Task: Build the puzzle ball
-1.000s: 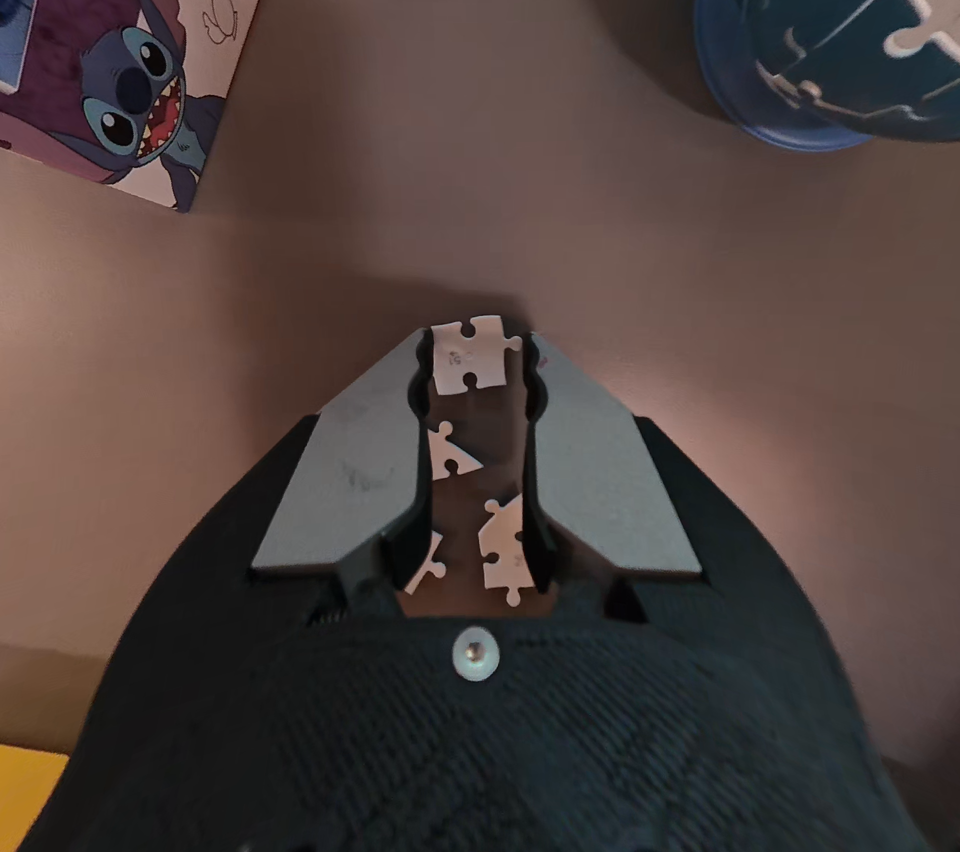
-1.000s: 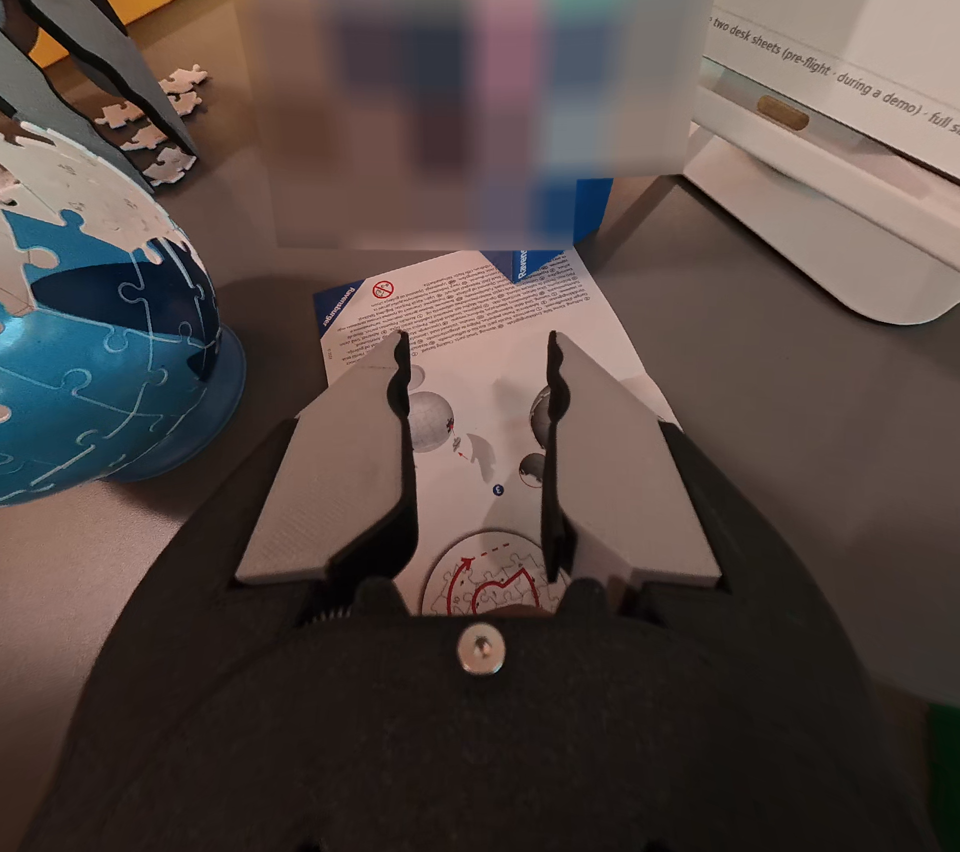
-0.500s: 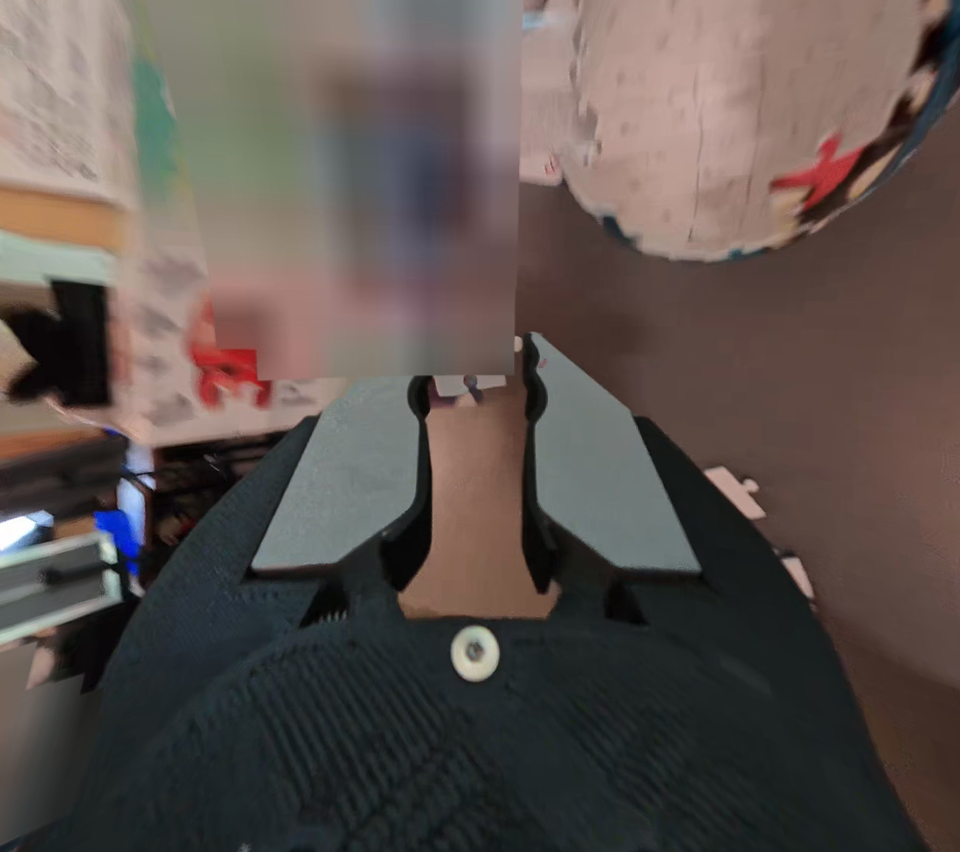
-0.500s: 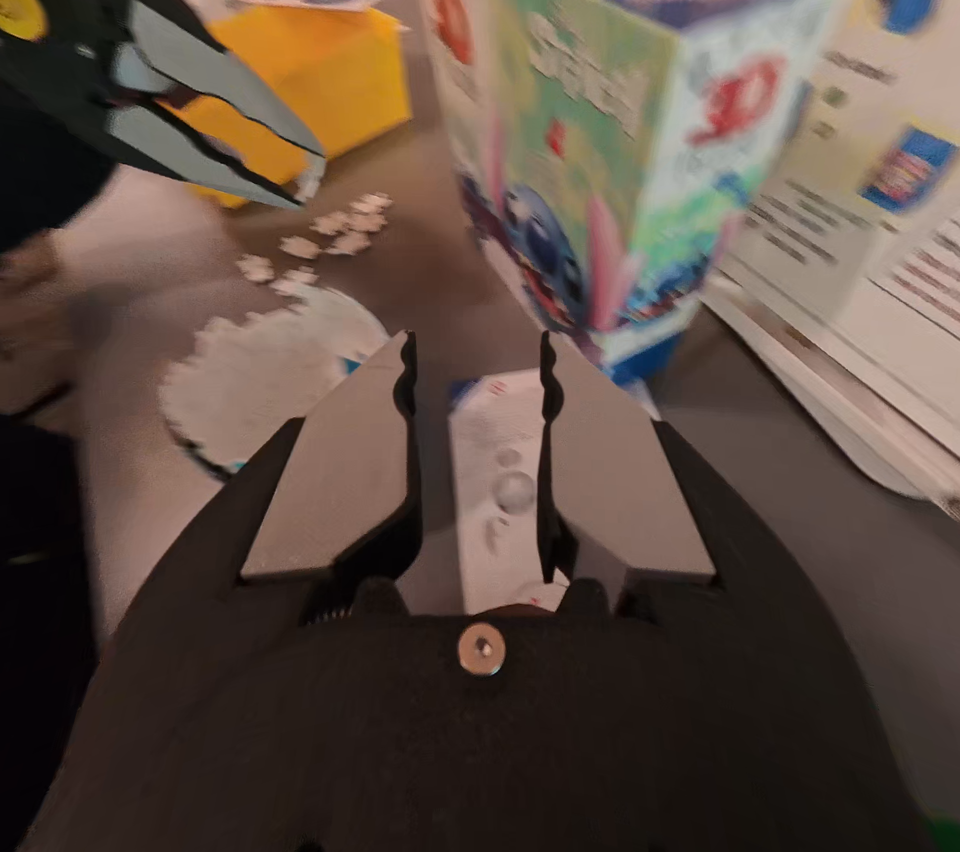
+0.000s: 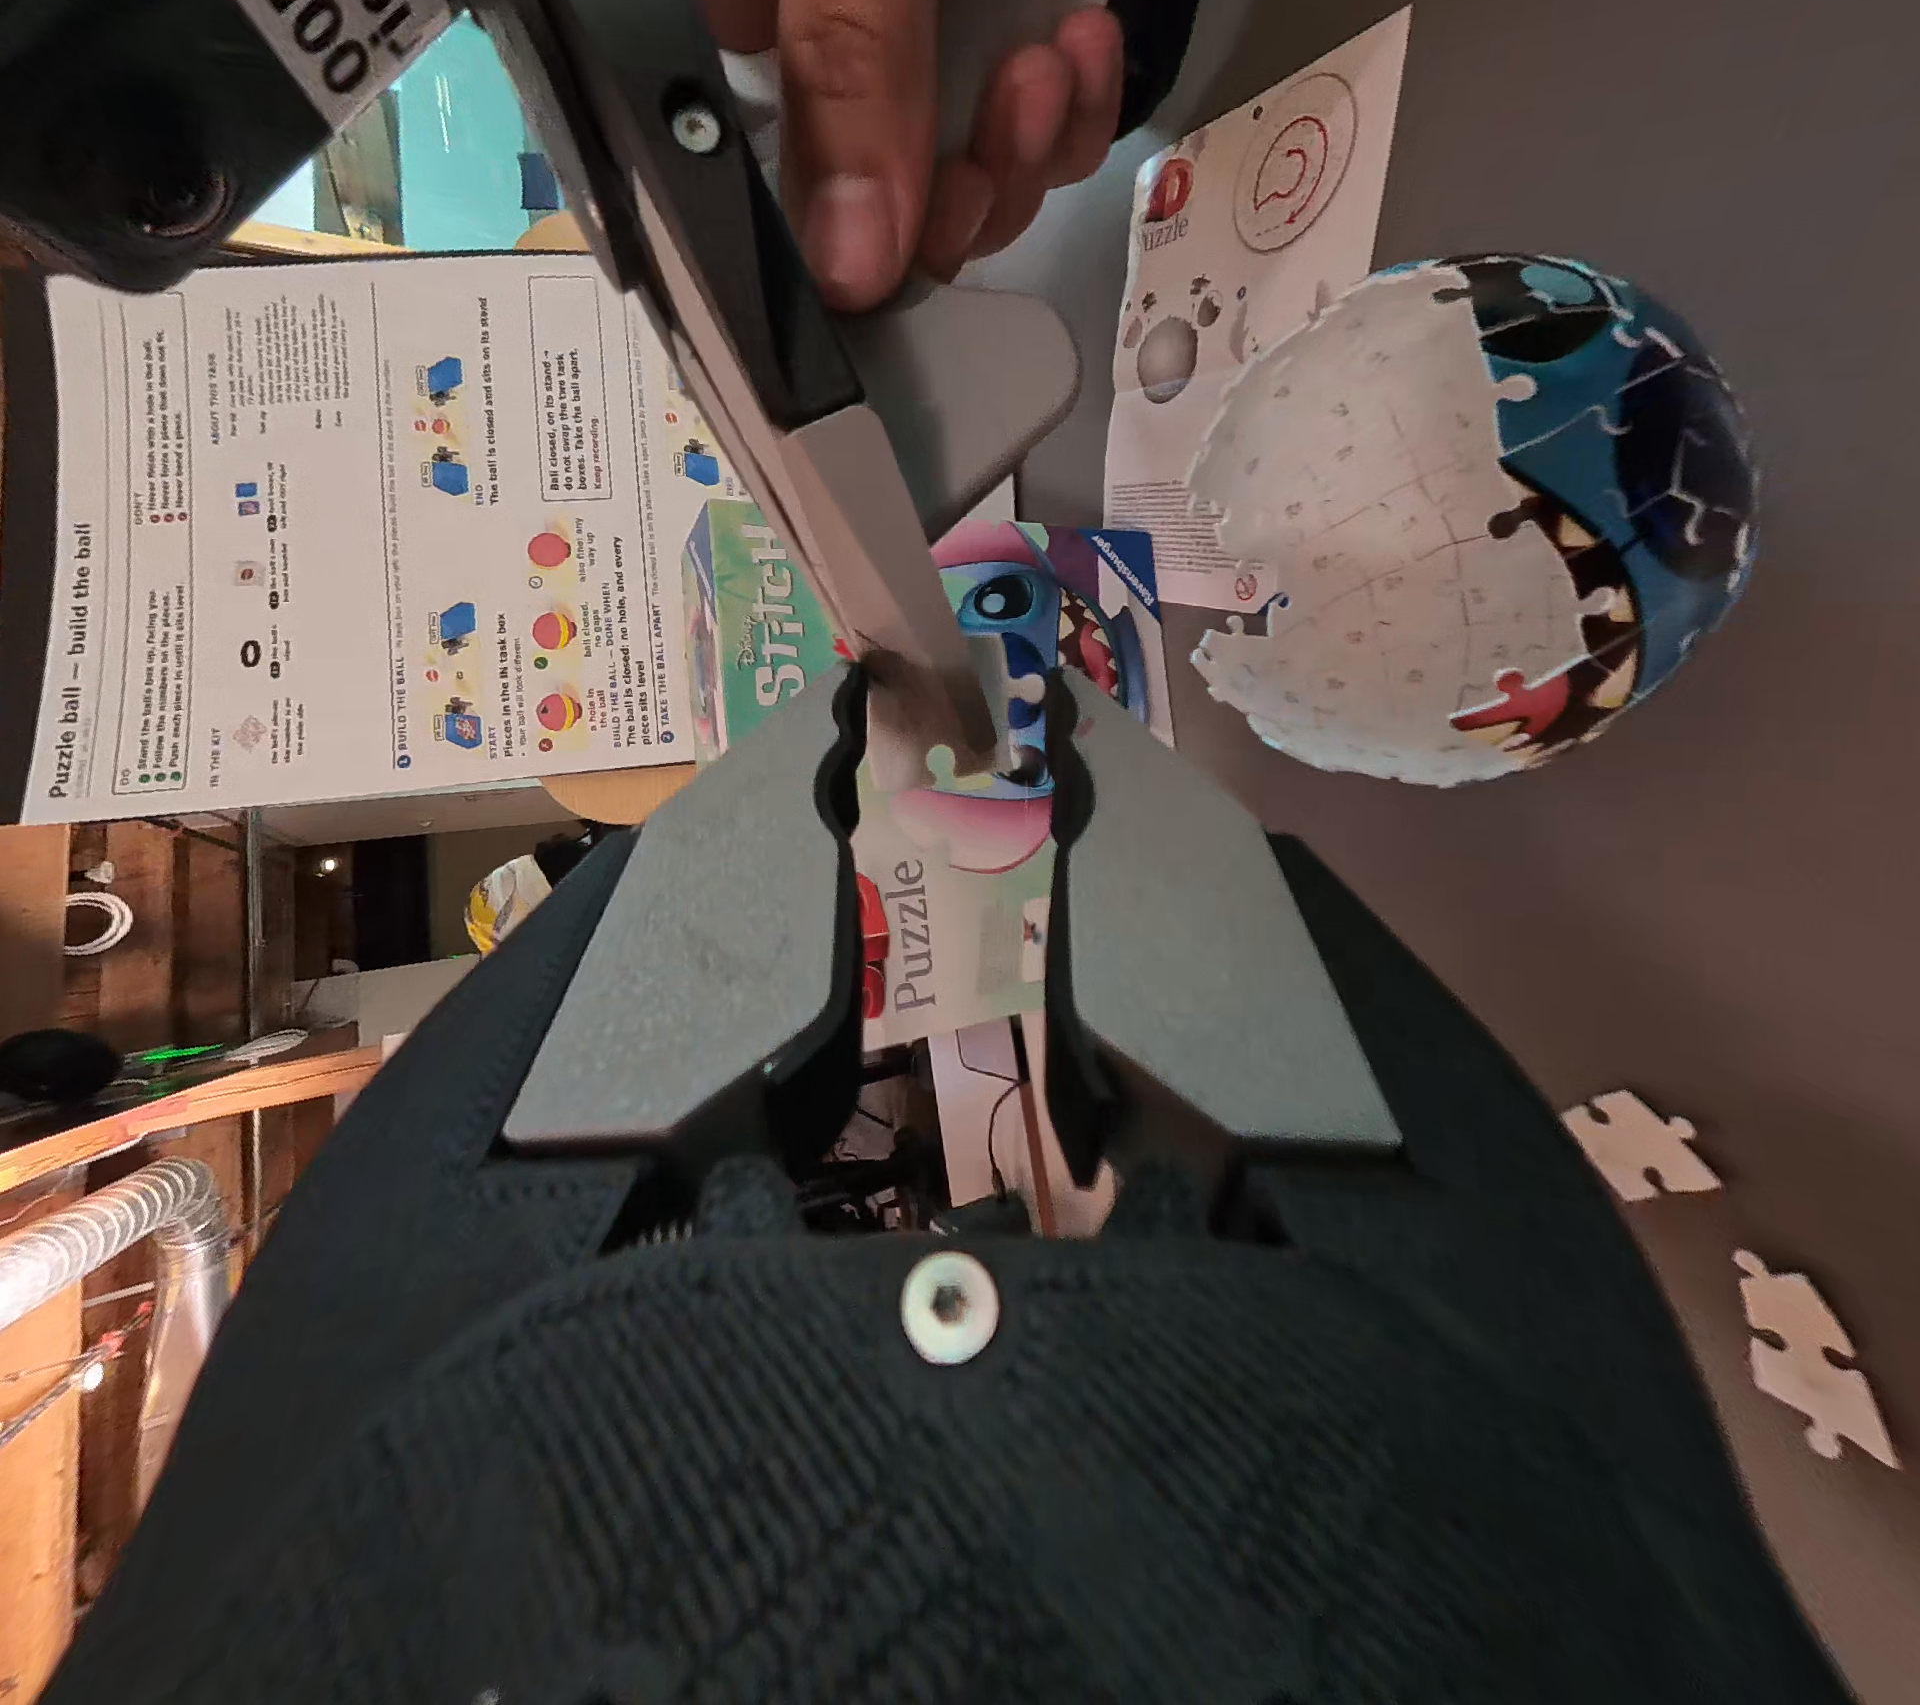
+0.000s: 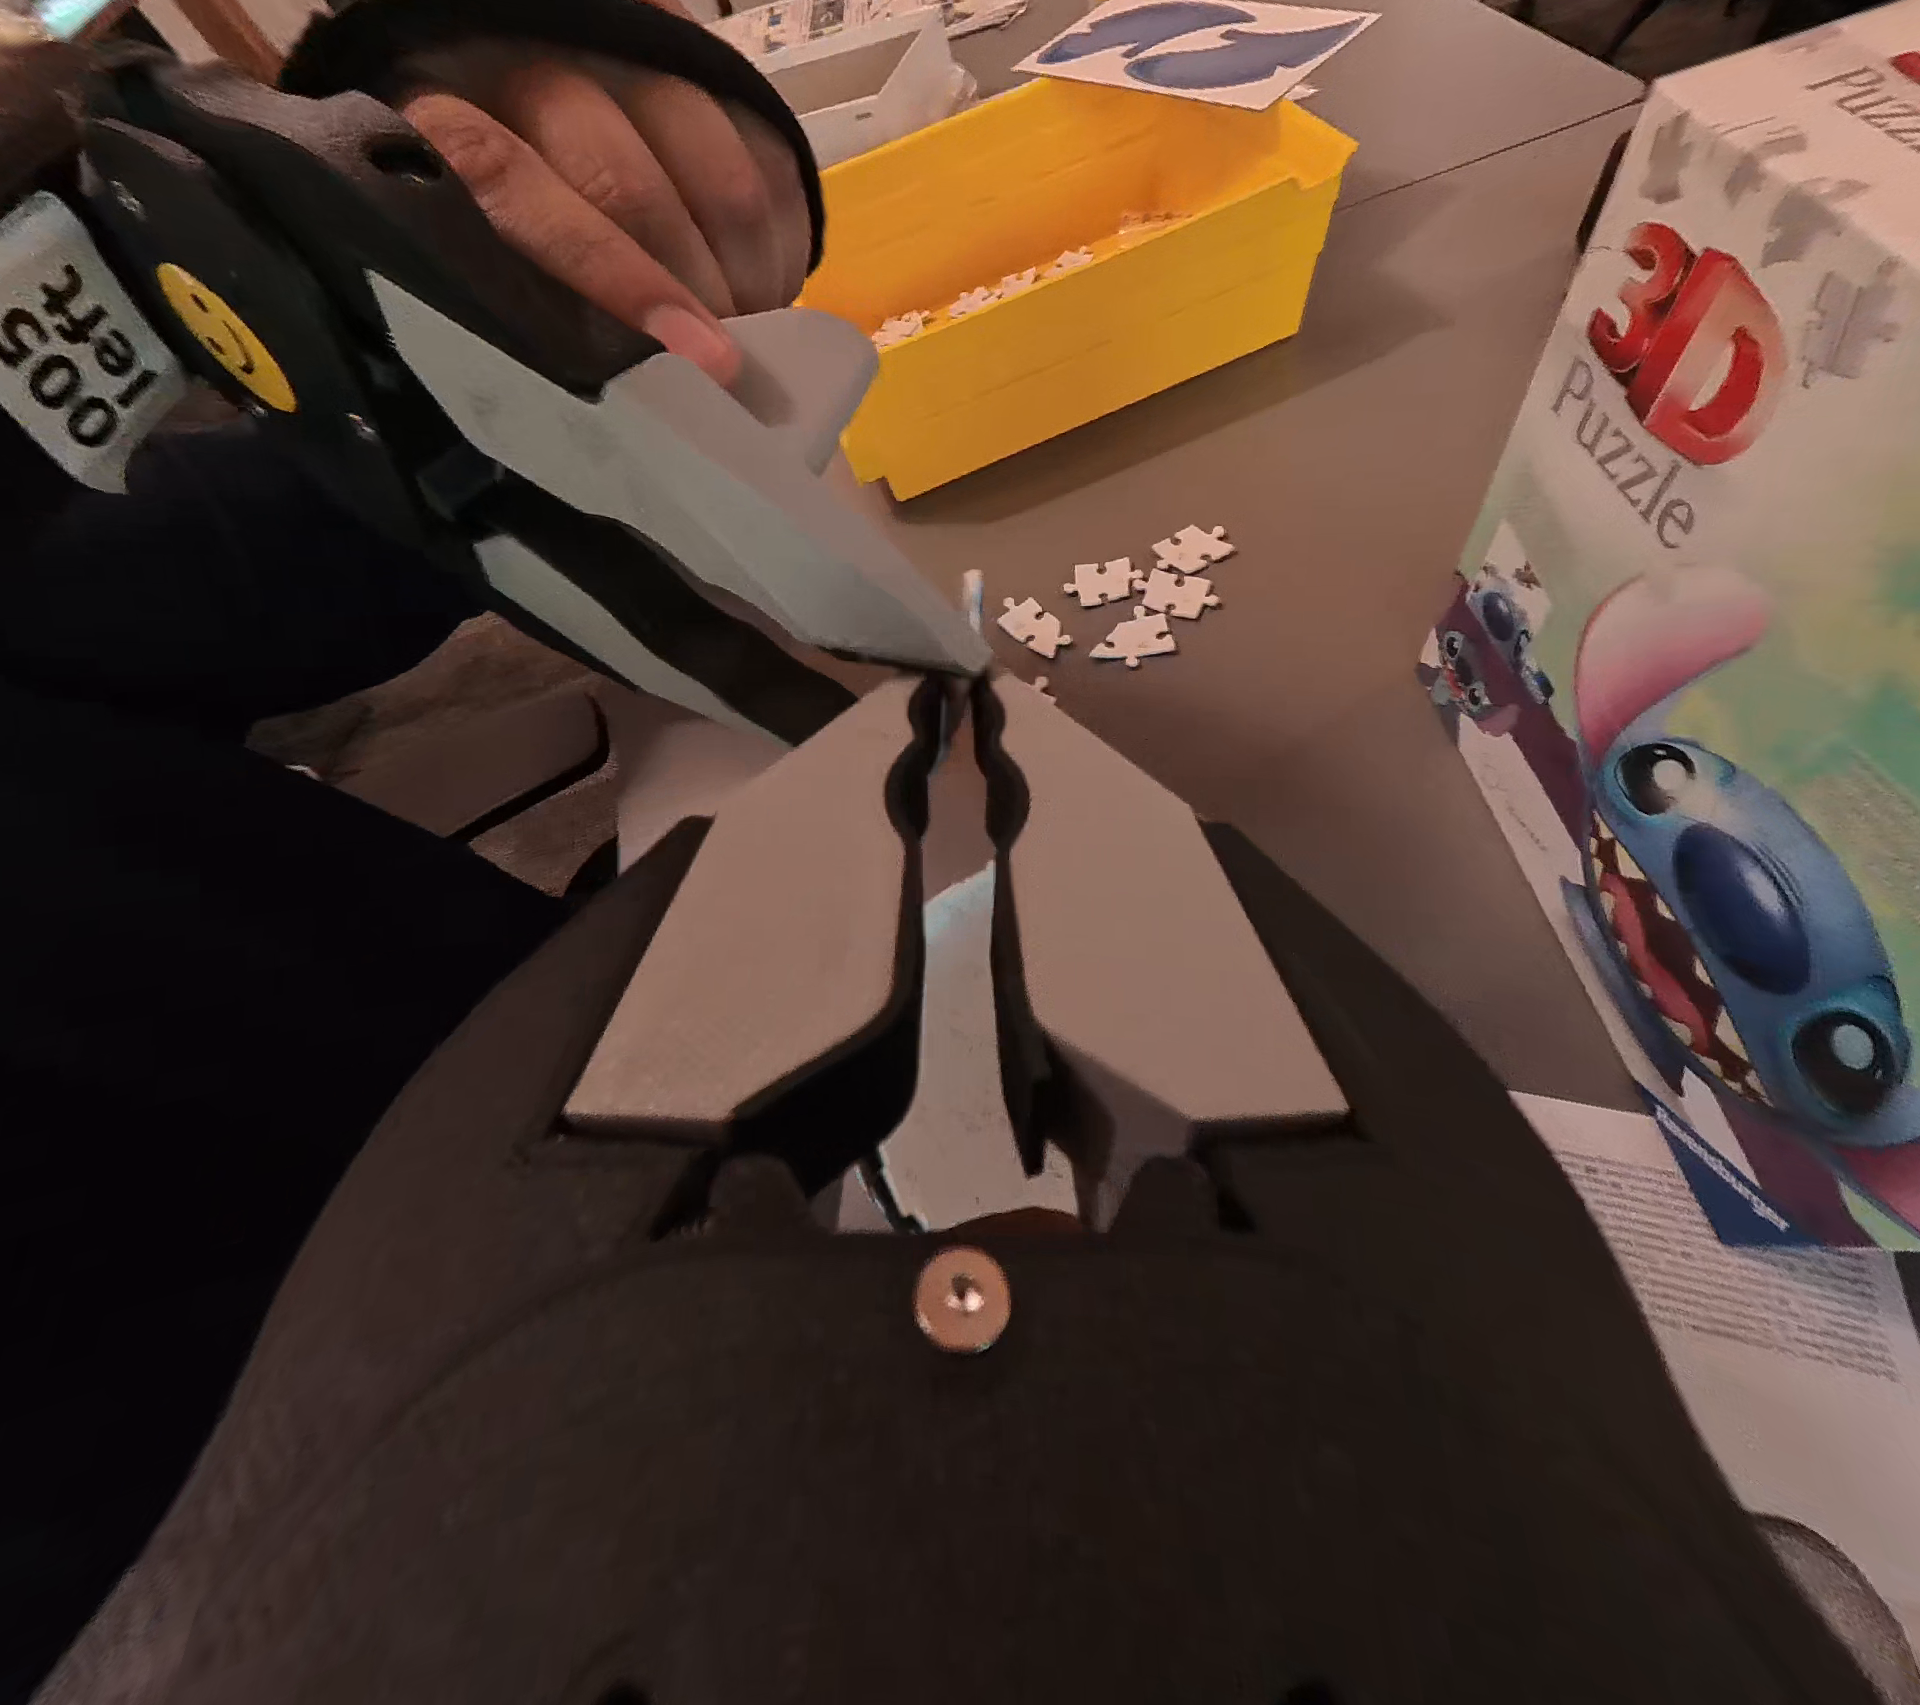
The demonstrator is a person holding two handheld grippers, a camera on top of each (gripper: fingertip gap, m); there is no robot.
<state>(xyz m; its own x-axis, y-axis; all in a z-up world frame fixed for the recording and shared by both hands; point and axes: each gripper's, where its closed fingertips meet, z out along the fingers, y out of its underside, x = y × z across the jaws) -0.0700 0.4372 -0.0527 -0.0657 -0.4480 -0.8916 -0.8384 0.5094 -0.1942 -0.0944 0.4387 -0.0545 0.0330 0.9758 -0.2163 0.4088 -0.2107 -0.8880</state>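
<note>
Right at the tips, the two tools meet in the air over the table [image 6: 1351, 450]. The left gripper [image 5: 951, 720] has its fingers set narrow, and a pale puzzle piece [image 5: 925, 751] spans the gap between them, its knobs against the inner faces. The right gripper [image 6: 951, 699] comes in across it with its fingers drawn almost together. In the right wrist view a thin pale edge sits between them, so it appears to pinch the same piece edge-on. Both seem to have a grip at once, which reads as a hand-over or a re-grip so that the piece can be turned for fitting. Which tool bears the load cannot be told.

Farther out, the puzzle ball [image 5: 1475, 512] rests on the table, well apart from both grippers. It is an open shell. One side shows the printed blue, black and red outer face, and the white inner faces of the joined pieces show through a wide gap with a jagged edge. Much of the sphere looks built, but a large part is not yet closed.

Stock remains for that. A few loose pieces [image 6: 1132, 595] lie face down near the yellow bin [image 6: 1091, 408], which holds more. The puzzle box [image 6: 1714, 720] stands to one side, and the instruction leaflet [image 5: 1247, 305] lies behind the ball. The piece in hand is not yet fitted.
</note>
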